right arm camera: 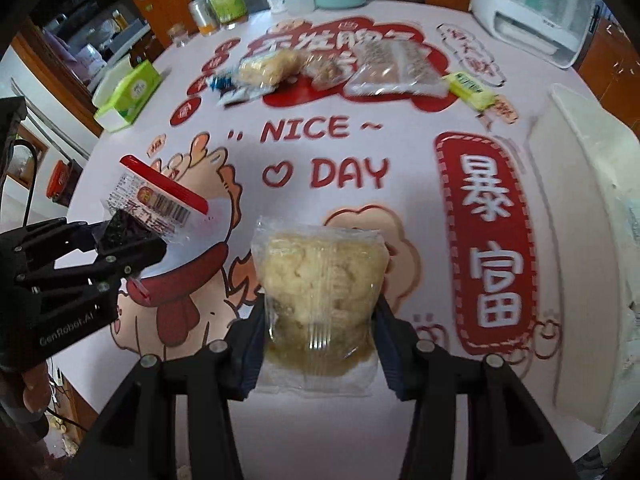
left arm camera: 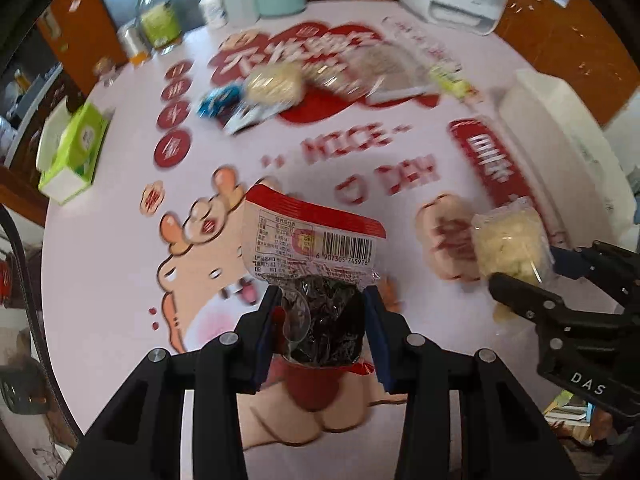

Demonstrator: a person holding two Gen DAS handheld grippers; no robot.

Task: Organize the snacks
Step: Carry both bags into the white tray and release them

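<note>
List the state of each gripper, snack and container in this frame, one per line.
left gripper: shut on the dark snack packet.
dark snack packet: lifted off the table, barcode side up.
right gripper: shut on the pale snack packet.
pale snack packet: sealed, held above the table.
snack pile: lying at the far side of the tablecloth.
white bin: open.
tissue box: open on top.

Red-topped packet of dark snack held aloft, clear pale puffed-snack bag likewise, more snacks heaped far across the table
</note>
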